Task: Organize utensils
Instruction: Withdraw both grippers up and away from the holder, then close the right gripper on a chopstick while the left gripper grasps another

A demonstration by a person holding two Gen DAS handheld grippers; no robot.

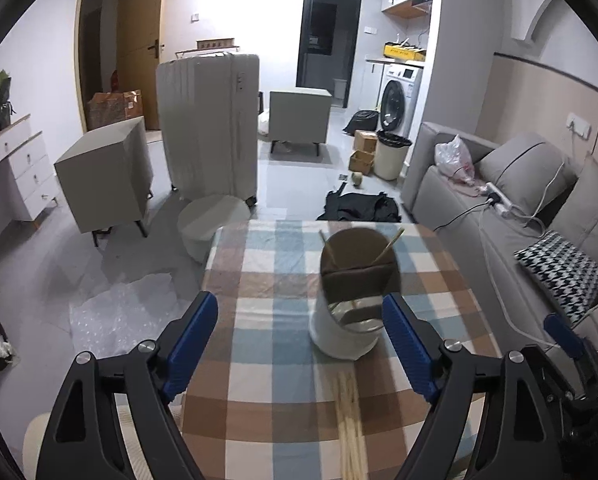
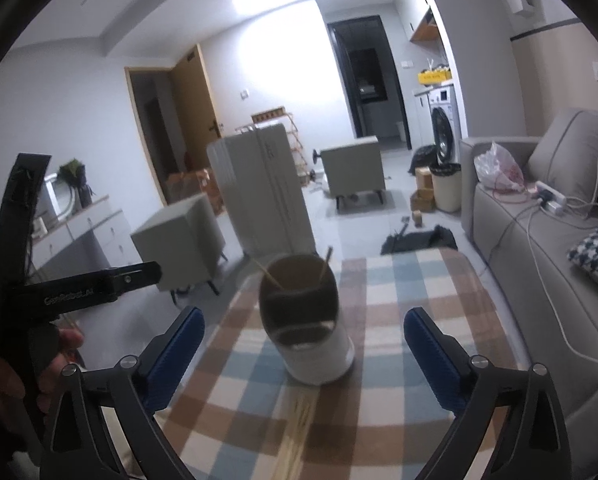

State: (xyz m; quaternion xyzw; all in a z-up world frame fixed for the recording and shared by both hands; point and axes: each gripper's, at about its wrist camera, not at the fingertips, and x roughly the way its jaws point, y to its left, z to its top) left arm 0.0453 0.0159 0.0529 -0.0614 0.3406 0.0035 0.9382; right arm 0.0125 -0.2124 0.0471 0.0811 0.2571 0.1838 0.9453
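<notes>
Ahead of left gripper (image 1: pixel 299 344) — holder (image 1: pixel 353 300), chopsticks (image 1: pixel 351 420)

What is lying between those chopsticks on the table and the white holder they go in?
Nothing visible. The chopsticks lie on the checked tablecloth just in front of the white holder, with only bare cloth between them. Both the left gripper and right gripper are open and hold nothing.
</notes>
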